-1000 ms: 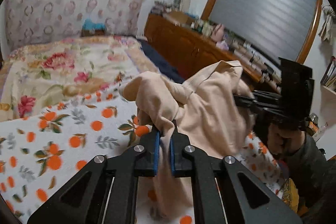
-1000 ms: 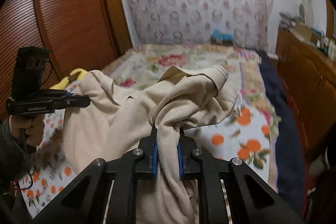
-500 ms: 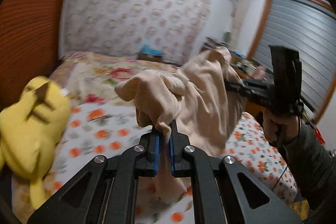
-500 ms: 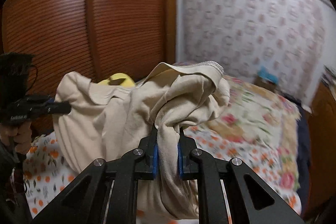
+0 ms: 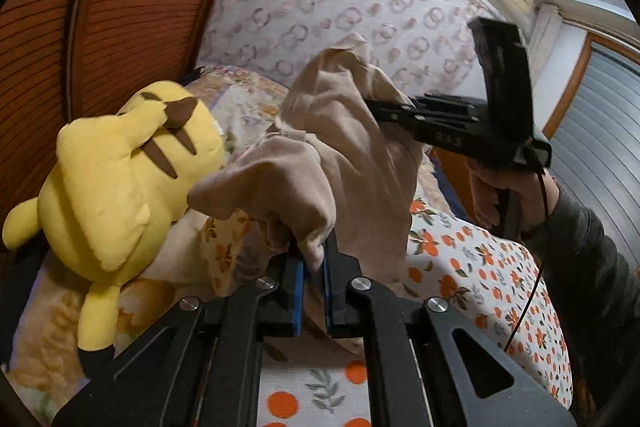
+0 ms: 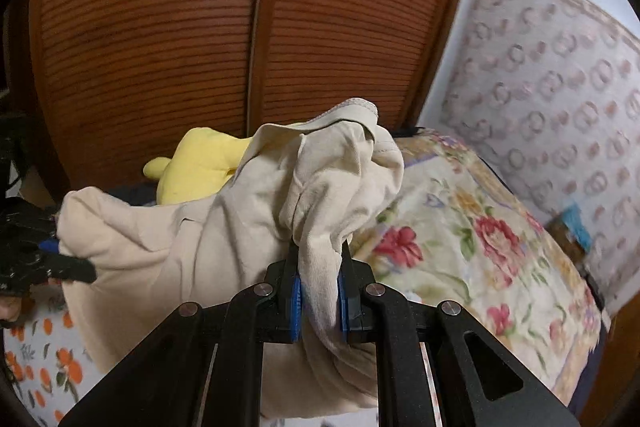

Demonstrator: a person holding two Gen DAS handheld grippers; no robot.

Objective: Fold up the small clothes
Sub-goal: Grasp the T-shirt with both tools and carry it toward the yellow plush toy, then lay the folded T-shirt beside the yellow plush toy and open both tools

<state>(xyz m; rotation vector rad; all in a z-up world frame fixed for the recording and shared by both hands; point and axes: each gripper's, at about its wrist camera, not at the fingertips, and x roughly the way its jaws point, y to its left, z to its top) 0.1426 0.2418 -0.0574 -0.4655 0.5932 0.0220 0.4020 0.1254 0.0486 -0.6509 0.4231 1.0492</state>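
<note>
A small beige garment [image 5: 344,163] hangs bunched in the air between both grippers, above the bed. My left gripper [image 5: 311,267] is shut on one bunched end of it. My right gripper [image 6: 319,279] is shut on the other end [image 6: 312,195]. In the left wrist view the right gripper [image 5: 376,107] shows at the upper right, held by a hand, with cloth at its tips. In the right wrist view the left gripper [image 6: 76,267] shows at the far left edge, pinching the garment. Most of the garment's shape is hidden in folds.
A yellow plush toy [image 5: 120,179] sits at the left, close to my left gripper, also in the right wrist view [image 6: 200,163]. An orange-print sheet [image 5: 480,259] and a floral quilt [image 6: 460,247] cover the bed. Brown louvred wardrobe doors [image 6: 180,27] stand behind.
Both grippers have swung to the left with the garment still held, from facing the window and dresser to facing the wardrobe. The plush toy has come into close view.
</note>
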